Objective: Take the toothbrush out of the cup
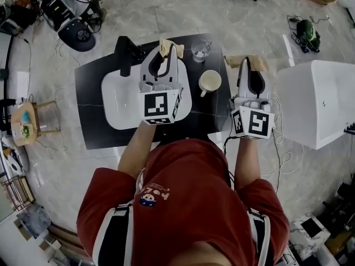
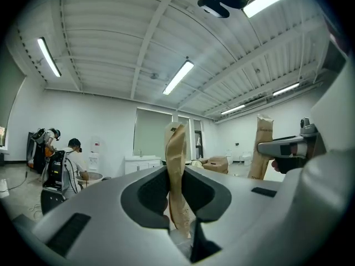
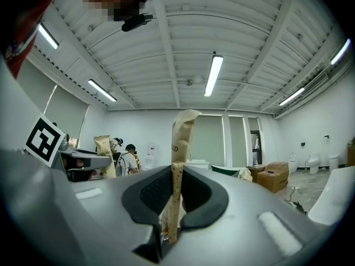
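Note:
A white cup [image 1: 209,82] stands on the black counter [image 1: 91,115] between my two grippers, and I see no toothbrush in it. A clear glass [image 1: 201,50] stands just beyond it. My left gripper [image 1: 166,51] hovers over the white basin [image 1: 119,101], shut on a strip of brown paper [image 2: 176,165]. My right gripper [image 1: 246,62] is at the counter's right edge, shut on another brown paper strip [image 3: 180,148] with some print on it. Both grippers point level, so their own views show only the room and ceiling.
A black faucet [image 1: 126,53] rises at the basin's far left. A large white box [image 1: 316,101] stands close to the right of the counter. A small wooden stool [image 1: 33,121] is at the left, with equipment and cables on the floor. People work in the background [image 2: 72,159].

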Available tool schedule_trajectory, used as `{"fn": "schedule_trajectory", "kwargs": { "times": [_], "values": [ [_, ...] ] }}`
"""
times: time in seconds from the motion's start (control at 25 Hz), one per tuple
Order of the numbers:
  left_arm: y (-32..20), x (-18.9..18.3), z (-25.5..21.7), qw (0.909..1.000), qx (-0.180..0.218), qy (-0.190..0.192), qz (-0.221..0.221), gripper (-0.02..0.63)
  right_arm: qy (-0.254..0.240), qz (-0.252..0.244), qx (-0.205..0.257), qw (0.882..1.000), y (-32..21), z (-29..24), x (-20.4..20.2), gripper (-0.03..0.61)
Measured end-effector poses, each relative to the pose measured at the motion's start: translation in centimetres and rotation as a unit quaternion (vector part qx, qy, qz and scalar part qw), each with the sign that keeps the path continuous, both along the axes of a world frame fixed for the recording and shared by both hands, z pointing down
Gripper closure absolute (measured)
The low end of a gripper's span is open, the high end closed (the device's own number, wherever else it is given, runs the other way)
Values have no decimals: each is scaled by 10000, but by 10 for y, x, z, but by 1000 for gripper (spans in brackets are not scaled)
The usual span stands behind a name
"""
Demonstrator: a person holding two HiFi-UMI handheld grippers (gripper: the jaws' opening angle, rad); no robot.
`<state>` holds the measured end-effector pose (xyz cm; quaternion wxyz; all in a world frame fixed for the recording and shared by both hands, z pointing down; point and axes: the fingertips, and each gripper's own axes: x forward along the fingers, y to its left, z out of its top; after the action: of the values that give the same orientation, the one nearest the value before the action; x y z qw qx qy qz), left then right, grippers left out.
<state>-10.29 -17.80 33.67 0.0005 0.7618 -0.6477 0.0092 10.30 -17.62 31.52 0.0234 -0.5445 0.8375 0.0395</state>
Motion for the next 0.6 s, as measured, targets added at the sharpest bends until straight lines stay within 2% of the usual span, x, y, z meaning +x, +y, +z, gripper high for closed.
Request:
{"fn": "schedule_trajectory", "kwargs": {
  "times": [0.32,0.6],
  "values": [
    [35,-39,-24,9989,246,-195,-352,555,-1,-392,100,9992,7,-10,-34,543],
    [59,-56,-32,9975,340,-377,-501,555,5,-593,63,9982,16,-8,-53,543]
  ]
}}
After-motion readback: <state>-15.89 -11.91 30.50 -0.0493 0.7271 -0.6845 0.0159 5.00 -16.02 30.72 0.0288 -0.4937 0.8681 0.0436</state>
